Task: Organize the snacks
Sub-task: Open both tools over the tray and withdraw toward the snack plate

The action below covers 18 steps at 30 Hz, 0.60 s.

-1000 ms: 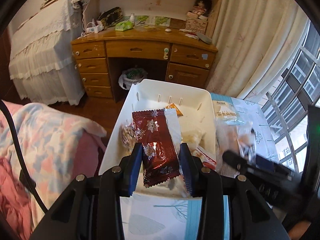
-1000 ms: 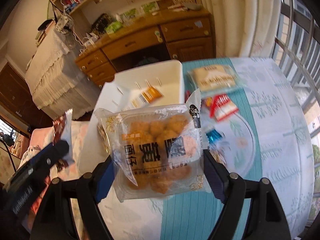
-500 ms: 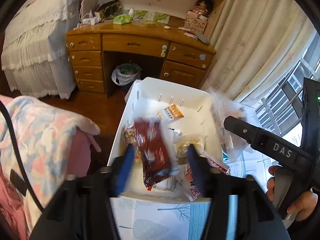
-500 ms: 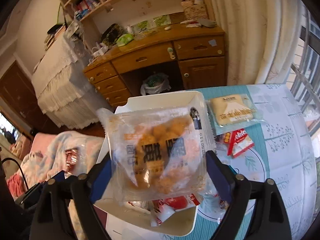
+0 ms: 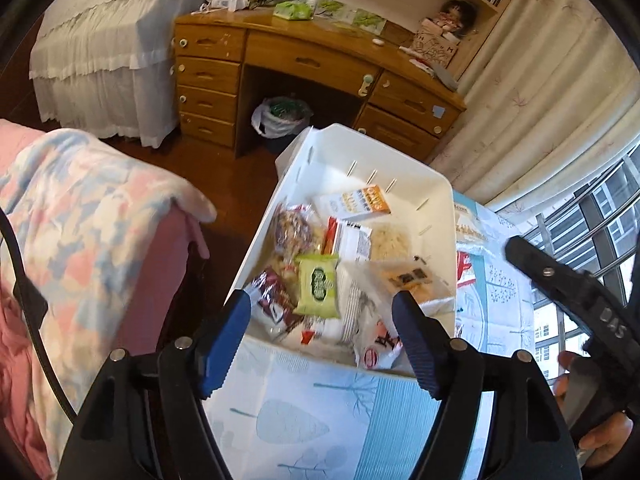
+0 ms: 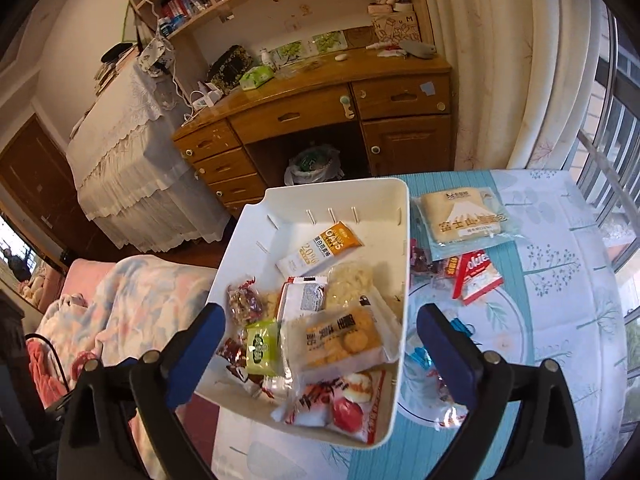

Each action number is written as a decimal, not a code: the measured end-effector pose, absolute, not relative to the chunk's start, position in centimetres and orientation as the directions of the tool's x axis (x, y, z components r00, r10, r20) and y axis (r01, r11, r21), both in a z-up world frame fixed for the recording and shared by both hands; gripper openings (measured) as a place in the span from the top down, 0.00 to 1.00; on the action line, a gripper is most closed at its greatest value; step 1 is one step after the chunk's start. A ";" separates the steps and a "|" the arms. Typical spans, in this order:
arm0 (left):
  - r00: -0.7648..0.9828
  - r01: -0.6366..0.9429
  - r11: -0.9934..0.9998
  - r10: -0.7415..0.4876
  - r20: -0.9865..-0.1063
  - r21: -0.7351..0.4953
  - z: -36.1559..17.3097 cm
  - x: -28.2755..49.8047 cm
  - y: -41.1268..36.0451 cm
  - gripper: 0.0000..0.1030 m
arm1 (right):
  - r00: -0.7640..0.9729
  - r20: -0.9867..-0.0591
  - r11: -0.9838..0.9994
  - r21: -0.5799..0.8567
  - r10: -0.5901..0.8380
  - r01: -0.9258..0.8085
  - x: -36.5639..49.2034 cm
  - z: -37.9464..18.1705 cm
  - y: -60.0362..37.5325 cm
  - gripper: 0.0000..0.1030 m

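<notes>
Bedroom, tablecloth-covered table [image 6: 560,320] near a wooden desk [image 6: 320,112]. White bin [image 6: 396,264] sits on the table's left part, full of snack packets: biscuit pack [image 6: 340,340] at its near right, dark red packet [image 5: 276,300] at its near left, orange oats sachet [image 6: 320,248] at its far end. Bread pack [image 6: 460,220] and red packet [image 6: 478,276] lie right of the bin. Left gripper [image 5: 320,332] has just been opening, nothing held; right gripper [image 6: 320,344] wide, empty, also just opening.

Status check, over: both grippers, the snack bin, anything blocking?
Left gripper and right gripper jaws just opening, nothing held. White bin holds dropped packs. Bread pack and red pack remain on table. Nothing blocking.
</notes>
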<state>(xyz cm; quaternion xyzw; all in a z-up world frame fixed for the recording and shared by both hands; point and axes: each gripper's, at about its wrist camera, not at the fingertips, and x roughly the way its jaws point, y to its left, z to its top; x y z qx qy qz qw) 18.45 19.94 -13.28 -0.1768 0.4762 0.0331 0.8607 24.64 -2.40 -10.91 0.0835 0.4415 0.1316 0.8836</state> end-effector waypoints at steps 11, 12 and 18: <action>0.424 -0.338 0.924 -0.019 -0.905 -0.178 -14.0 15.4 17.7 0.30 | 0.598 -0.735 0.948 0.229 0.318 -0.223 20.8 -10.1 -6.1 0.05; 0.413 -0.350 0.921 -0.013 -0.911 -0.172 -14.1 15.1 17.3 0.30 | 0.596 -0.737 0.947 0.226 0.318 -0.226 20.6 -10.1 -6.6 0.05; 0.375 -0.431 0.885 -0.005 -0.927 -0.179 -14.7 13.0 14.2 0.30 | 0.594 -0.732 0.939 0.207 0.335 -0.274 18.8 -9.6 -10.4 0.05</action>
